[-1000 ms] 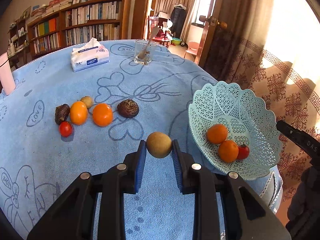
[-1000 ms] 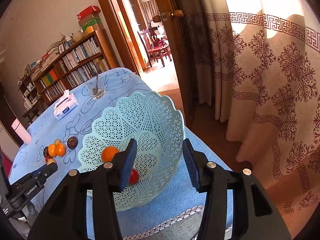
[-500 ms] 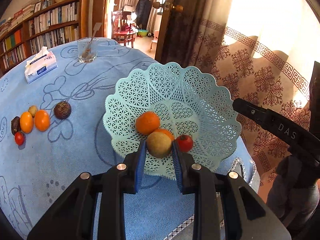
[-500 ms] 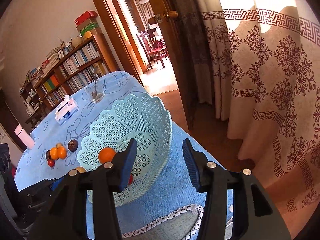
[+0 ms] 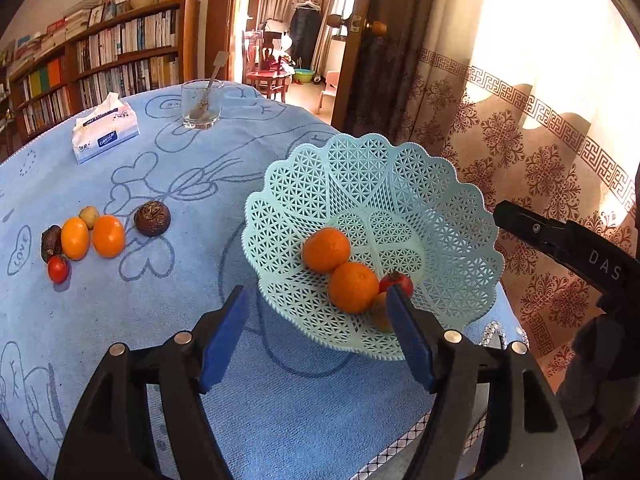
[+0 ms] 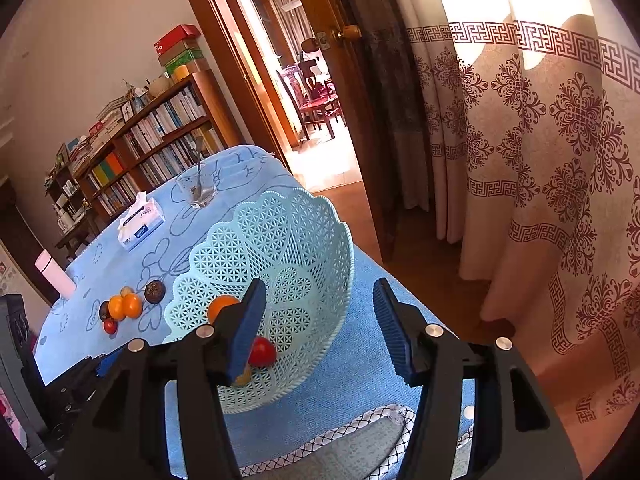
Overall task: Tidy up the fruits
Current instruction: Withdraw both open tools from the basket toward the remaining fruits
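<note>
Left wrist view is showing the left gripper (image 5: 316, 316) at the lower centre of the frame, its blue-padded jaws standing wide apart and holding nothing. Just beyond them, right of centre, the pale turquoise lattice plastic fruit basket (image 5: 400, 184) is sitting on the counter (image 5: 168, 320), which is wearing a light blue cloth with drawn hearts. Inside the basket, two round orange tangerines (image 5: 326, 249) are lying touching each other, a small red tomato (image 5: 396, 282) is resting beside them, and a tan round fruit (image 5: 380, 312) is peeking out partly behind the right jaw. At the left of the frame, a loose cluster of fruits (image 5: 96, 234) is lying on the cloth: two orange ones, a small tan one, two dark brown ones and a red tomato. Toward the upper left, a white tissue pack (image 5: 105, 132) and a clear drinking glass with a spoon (image 5: 202, 104) are standing near the far edge.

Right wrist view is showing the right gripper (image 6: 318, 320) at the lower centre, jaws likewise spread and empty, hovering over the near rim of the basket (image 6: 304, 220), with the tomato (image 6: 262, 352) showing just right of the left jaw.
</note>
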The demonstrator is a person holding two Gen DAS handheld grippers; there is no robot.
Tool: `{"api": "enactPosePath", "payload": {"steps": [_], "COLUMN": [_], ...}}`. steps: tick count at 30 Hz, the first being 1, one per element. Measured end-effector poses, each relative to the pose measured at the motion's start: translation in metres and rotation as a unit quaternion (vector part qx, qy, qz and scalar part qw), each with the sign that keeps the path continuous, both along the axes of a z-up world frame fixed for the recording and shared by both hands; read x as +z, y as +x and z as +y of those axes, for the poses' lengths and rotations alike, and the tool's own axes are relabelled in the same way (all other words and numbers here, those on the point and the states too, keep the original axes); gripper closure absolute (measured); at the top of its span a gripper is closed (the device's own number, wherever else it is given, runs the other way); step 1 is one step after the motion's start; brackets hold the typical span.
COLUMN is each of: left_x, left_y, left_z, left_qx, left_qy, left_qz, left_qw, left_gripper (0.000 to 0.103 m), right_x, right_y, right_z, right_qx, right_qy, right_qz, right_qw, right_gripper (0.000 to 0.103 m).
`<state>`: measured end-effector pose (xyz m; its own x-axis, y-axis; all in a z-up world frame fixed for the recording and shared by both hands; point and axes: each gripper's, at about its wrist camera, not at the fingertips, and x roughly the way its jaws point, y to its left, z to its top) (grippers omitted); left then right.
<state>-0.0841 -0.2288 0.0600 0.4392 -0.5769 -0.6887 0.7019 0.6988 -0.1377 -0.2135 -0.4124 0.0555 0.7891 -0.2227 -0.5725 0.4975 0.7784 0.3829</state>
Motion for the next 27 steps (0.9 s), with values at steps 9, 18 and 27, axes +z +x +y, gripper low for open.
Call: {"api": "enactPosePath", "payload": {"steps": [9, 18, 27], "left_x": [0.000, 0.000, 0.001], "left_y": [0.011, 0.028, 0.052], "left_z": [0.017, 0.041, 0.074], "left_qx": [0.028, 0.066, 0.115], "left_qy": [0.004, 0.001, -0.005], "left_qz": [-0.001, 0.001, 0.002], "left_qw": [0.9996, 0.9978, 0.9934], "left_gripper": [0.025, 0.023, 0.023], "right_x": [-0.001, 0.001, 0.001], "right_y": [0.007, 0.019, 0.030], "right_z": [0.015, 0.032, 0.048], "right_qx": [0.017, 0.039, 0.062], "right_qy": [0.004, 0.001, -0.002], "right_qz": [0.002, 0.005, 0.012], "right_qw": [1.000, 0.999, 0.998], "right_gripper": [0.044, 0.044, 0.044]}}
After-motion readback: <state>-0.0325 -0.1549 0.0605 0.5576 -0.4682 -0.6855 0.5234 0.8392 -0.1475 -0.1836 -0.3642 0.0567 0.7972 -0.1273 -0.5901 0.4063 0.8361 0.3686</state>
